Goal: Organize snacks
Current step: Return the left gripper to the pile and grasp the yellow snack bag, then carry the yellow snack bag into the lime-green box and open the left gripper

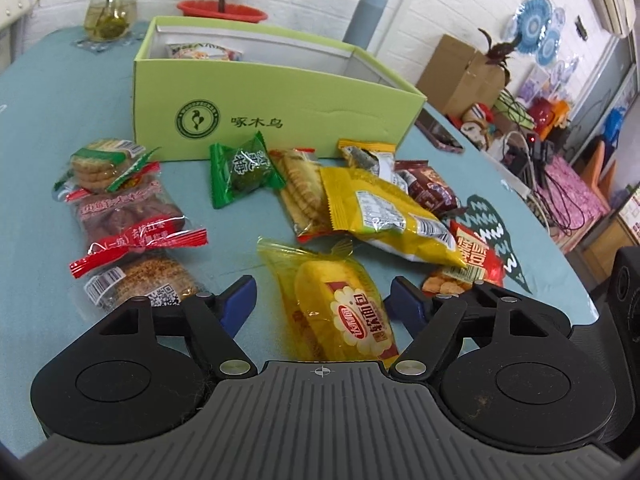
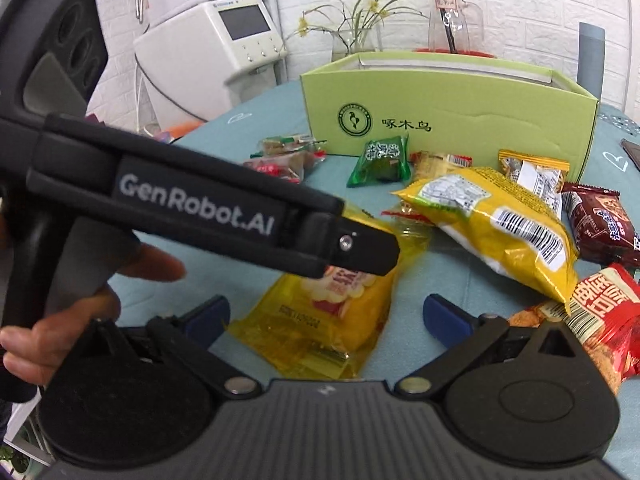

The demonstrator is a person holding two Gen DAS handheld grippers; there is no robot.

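Teal tabletop [image 1: 36, 128] spreads under your tongs. Your left gripper [image 1: 322, 300] stands apart, its blue pads either side of the yellow bread packet [image 1: 340, 312]. Your right gripper [image 2: 326, 318] is also spread, with that packet just ahead between its tips. Beyond both sits the green box [image 1: 276, 120], other snacks scattered before it.

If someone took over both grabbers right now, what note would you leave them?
Left gripper: open, either side of the yellow bread packet, not gripping.
Right gripper: open, empty, near the same packet.
Green box: at the back of the table, one packet visible inside.
Left to do: about ten snacks lie loose in front of the box, among them the green candy and yellow bag.
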